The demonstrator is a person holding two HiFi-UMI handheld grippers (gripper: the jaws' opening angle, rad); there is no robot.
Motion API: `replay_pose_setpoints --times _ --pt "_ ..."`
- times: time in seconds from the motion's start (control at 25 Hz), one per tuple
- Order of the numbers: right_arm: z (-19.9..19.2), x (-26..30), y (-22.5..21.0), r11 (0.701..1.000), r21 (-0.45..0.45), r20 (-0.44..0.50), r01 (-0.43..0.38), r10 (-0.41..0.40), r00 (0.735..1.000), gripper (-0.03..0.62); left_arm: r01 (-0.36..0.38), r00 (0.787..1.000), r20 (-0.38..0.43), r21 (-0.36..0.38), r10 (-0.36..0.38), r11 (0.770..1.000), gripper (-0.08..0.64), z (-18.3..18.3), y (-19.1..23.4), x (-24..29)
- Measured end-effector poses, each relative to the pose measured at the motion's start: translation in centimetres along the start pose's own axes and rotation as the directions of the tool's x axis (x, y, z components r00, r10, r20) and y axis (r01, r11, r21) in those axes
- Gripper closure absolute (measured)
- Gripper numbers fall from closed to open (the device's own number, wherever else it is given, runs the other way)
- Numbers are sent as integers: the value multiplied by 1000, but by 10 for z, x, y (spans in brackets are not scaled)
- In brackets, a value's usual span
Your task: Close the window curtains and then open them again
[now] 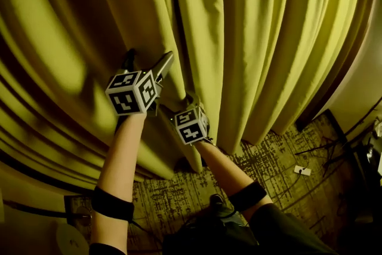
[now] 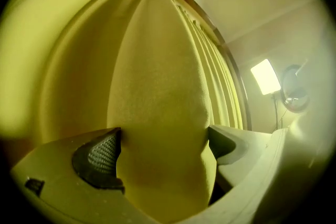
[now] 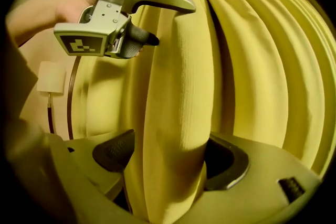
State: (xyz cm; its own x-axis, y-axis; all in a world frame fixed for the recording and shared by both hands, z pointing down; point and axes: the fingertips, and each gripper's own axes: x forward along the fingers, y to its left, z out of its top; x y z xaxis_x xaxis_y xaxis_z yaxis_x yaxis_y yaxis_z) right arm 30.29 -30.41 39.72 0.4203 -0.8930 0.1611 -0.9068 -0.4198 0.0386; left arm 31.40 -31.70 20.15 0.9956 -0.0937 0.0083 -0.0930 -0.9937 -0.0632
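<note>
The yellow-green pleated fabric curtains [image 1: 250,39] hang across the whole far side, their folds running straight up and down to the patterned carpet [image 1: 280,176]; both claws sit just beside each other, where the two halves seem to meet. The left claw [image 2: 163,149] is spread wide about one upright fold [image 2: 157,92], with a pad on either side and no pinch on it; the right claw [image 3: 168,157], slightly lower and to the right, is likewise parted round its own fold [image 3: 181,81], gripping nothing. Opening looks due next; each fold's long axis is vertical, so each pull should run sideways, left claw leftward, right claw rightward.
</note>
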Motion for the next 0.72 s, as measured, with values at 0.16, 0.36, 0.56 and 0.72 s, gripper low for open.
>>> replay_pose_setpoints --times 0.16,0.36,0.56,0.72 --pt "17 16 -13 1000 4 19 2 -3 1000 167 -18 1000 -12 -14 18 1000 54 8 12 16" --pt "42 28 -11 999 -28 39 -26 27 999 169 -1 1000 12 -25 1 1000 44 24 9 21" --pt "52 32 4 994 -48 44 -97 99 994 209 5 1000 16 4 -5 1000 43 37 -1 28" --pt "52 36 7 991 -46 46 -125 127 991 223 -26 1000 6 27 26 999 90 38 3 31"
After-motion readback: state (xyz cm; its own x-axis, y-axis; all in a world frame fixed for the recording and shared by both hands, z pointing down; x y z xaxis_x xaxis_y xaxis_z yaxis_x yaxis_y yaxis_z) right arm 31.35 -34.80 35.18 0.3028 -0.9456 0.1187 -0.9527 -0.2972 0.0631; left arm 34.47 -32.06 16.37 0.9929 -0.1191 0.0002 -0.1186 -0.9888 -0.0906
